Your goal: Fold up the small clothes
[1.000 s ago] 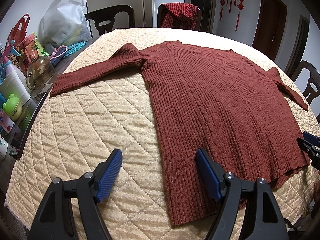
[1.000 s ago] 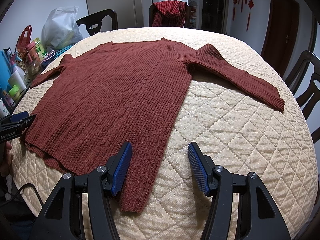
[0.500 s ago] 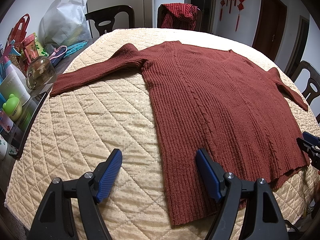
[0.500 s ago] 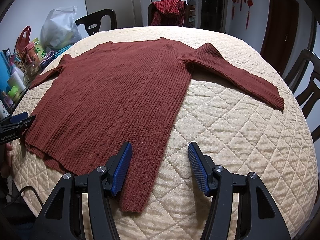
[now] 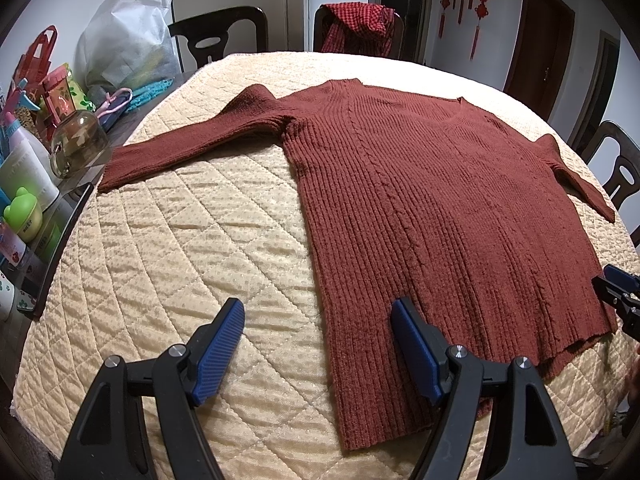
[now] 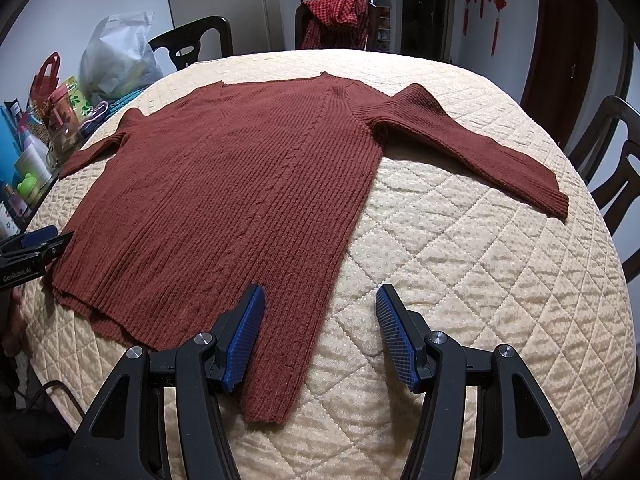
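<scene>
A rust-red ribbed sweater point(image 5: 432, 208) point(image 6: 240, 200) lies flat and spread out on the cream quilted table cover point(image 5: 180, 264), both sleeves stretched sideways. My left gripper point(image 5: 318, 320) is open above the sweater's near left hem corner, its blue pads straddling the side edge. My right gripper point(image 6: 320, 308) is open over the near right hem corner, the left pad over the knit and the right pad over bare quilt. Neither holds anything. Each gripper's tip shows at the edge of the other's view.
Bottles, a glass jar point(image 5: 78, 146), a red bag and a white plastic bag point(image 5: 128, 48) crowd the table's left side. Dark chairs stand around; one at the back carries a red checked cloth point(image 5: 356, 26). Bare quilt lies left point(image 5: 180, 264) and right point(image 6: 500, 272) of the sweater.
The right wrist view has shifted slightly, the sweater sitting a little lower in it. The left gripper and the sweater have stayed put.
</scene>
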Tool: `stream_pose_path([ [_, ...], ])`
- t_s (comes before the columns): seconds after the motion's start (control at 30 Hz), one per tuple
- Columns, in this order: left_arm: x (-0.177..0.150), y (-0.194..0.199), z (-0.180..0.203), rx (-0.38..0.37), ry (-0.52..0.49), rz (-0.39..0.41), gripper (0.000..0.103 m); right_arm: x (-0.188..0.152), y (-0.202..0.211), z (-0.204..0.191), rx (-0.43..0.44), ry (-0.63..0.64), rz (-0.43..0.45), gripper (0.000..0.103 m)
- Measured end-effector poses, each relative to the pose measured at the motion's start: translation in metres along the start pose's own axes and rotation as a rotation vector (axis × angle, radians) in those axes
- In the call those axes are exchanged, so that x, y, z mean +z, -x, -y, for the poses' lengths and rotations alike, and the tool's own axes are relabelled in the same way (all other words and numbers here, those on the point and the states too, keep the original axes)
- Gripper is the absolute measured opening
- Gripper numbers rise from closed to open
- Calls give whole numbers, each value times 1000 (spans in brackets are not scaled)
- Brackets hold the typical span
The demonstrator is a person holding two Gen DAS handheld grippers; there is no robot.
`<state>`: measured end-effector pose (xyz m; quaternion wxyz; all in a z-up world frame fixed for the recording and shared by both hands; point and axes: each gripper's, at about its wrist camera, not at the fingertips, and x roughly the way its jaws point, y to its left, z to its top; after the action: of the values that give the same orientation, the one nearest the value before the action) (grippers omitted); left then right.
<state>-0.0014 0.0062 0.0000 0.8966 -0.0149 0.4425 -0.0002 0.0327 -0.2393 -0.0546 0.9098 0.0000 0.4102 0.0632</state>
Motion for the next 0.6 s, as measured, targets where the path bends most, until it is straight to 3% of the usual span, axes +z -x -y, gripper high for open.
stream_pose_path([
  [0.37, 25, 8, -18, 3, 16, 34, 77, 19, 16, -13, 27, 42, 48, 59],
  [0.6, 54, -7, -73, 11, 154, 44, 77, 45, 7, -36, 57, 97, 54, 59],
])
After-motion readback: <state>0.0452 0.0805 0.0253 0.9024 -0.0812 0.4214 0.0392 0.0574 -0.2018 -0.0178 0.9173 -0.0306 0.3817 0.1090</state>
